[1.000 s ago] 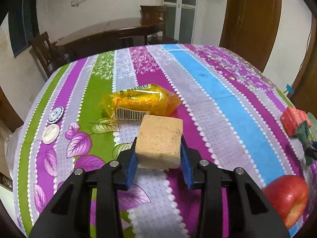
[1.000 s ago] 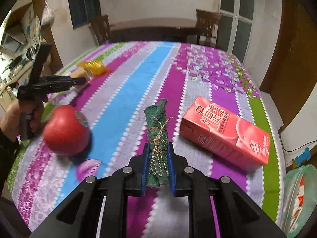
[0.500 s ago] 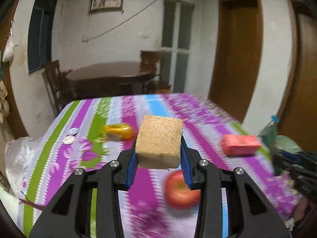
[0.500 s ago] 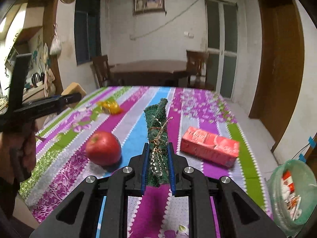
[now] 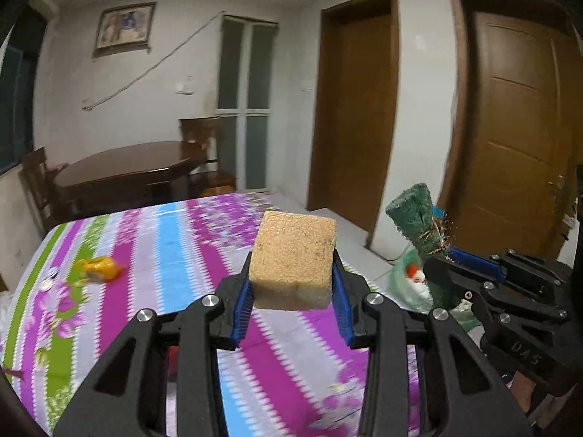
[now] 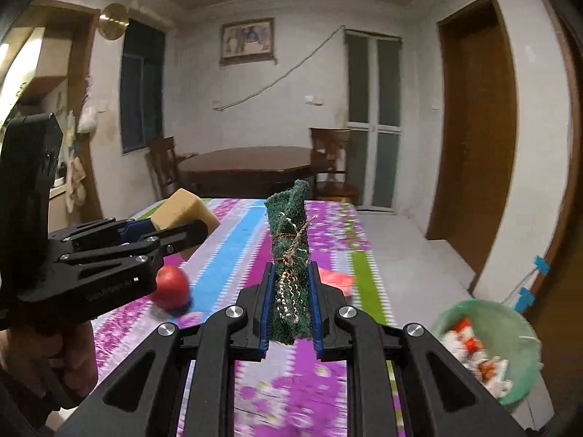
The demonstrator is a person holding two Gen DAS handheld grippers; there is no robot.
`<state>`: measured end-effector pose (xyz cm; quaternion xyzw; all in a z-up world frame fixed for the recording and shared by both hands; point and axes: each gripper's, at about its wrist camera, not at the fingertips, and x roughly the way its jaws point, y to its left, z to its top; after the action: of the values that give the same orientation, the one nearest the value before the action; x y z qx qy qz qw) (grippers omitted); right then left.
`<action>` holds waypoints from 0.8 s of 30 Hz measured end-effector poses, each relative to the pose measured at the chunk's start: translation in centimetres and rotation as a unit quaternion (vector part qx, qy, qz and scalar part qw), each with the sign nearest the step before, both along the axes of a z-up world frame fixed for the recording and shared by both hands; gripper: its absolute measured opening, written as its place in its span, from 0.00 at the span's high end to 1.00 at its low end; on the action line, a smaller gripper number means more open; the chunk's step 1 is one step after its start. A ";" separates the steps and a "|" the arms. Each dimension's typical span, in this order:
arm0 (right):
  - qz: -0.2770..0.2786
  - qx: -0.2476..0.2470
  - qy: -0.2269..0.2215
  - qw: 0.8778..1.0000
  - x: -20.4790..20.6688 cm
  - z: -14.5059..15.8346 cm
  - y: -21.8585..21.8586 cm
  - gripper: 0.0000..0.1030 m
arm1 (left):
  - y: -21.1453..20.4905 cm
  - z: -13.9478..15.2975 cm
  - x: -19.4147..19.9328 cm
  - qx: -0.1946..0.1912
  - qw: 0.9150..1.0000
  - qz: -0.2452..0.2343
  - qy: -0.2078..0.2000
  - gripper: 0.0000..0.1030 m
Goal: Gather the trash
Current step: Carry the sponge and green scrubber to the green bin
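My left gripper (image 5: 293, 286) is shut on a tan sponge block (image 5: 293, 260), held in the air above the striped tablecloth (image 5: 182, 255). My right gripper (image 6: 290, 304) is shut on a rolled green scouring pad (image 6: 289, 255) tied with string. In the left wrist view the right gripper (image 5: 470, 258) and its green pad (image 5: 417, 218) show at the right. The right wrist view shows the left gripper (image 6: 175, 235) with the sponge (image 6: 182, 209) at the left, held by a hand (image 6: 76, 360). A green trash bin (image 6: 488, 346) with wrappers inside stands on the floor at the lower right.
On the table lie a red apple (image 6: 170, 287), a red juice carton (image 6: 337, 278) and a yellow wrapper (image 5: 99, 268). Beyond stand a dark wooden table (image 6: 247, 169) with chairs and brown doors (image 5: 517, 127). The bin (image 5: 408, 284) peeks out past the table's right edge.
Both grippers rose off the table and swung to the right with the sponge and the green pad still held. The trash bin came into view at the right.
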<state>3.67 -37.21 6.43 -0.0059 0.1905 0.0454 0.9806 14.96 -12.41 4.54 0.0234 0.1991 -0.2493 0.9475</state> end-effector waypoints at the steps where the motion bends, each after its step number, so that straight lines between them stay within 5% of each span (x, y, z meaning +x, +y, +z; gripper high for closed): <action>1: -0.009 0.001 -0.002 1.000 -0.6 0.3 -1.2 0.82 | -0.7 0.0 0.0 -0.002 1.000 -0.006 0.000 0.65; 14: -0.114 0.001 0.012 0.993 -3.9 1.3 -16.3 0.82 | -14.3 -0.3 0.0 0.003 0.995 -0.102 -0.011 0.65; 24: -0.161 0.040 0.101 0.981 -1.9 -2.2 -28.7 0.82 | -24.3 -2.6 2.0 0.026 0.986 -0.160 0.025 0.65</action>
<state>1.79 -65.95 4.26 0.0691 0.2853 -0.1050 0.9502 17.00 -36.71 1.96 0.0732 0.2224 -0.3933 0.8891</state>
